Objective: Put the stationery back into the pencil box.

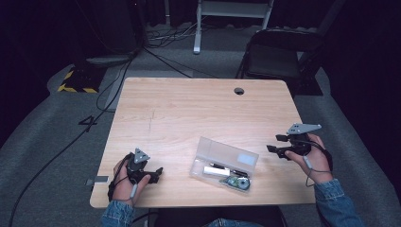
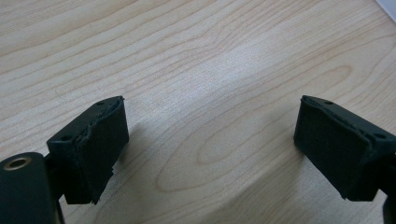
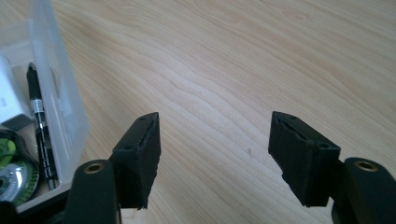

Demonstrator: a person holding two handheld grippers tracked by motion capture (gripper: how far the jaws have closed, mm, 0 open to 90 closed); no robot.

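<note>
So there's a clear plastic case (image 1: pixel 224 164) lying open on the wooden table (image 1: pixel 189 109), near the front edge and a bit right of the middle. Its lid is flipped up toward the back edge. Inside there's a white block (image 1: pixel 218 170), a thin black pen (image 3: pixel 38 122) and a round green-and-silver thing (image 1: pixel 240 183) that looks like a reel, hard to say exactly what.

The right gripper (image 1: pixel 278 144) sits just off the case's right end, close to the right edge of the table, and isn't touching it. The person's hand is wrapped around it with a denim sleeve (image 1: pixel 333 201) behind. In the right gripper view its jaws are spread apart with only bare wood between them, and the case wall (image 3: pixel 65 98) shows off to the side of one pad (image 3: pixel 142 156).

The left gripper (image 1: pixel 153 174) is down by the front left corner, well apart from the case. In the left gripper view its jaws are spread wide too, holding nothing, just wood grain in the gap.

Past the back edge there's a dark chair (image 1: pixel 279 52), and cables (image 1: pixel 94 118) run across the grey floor.
</note>
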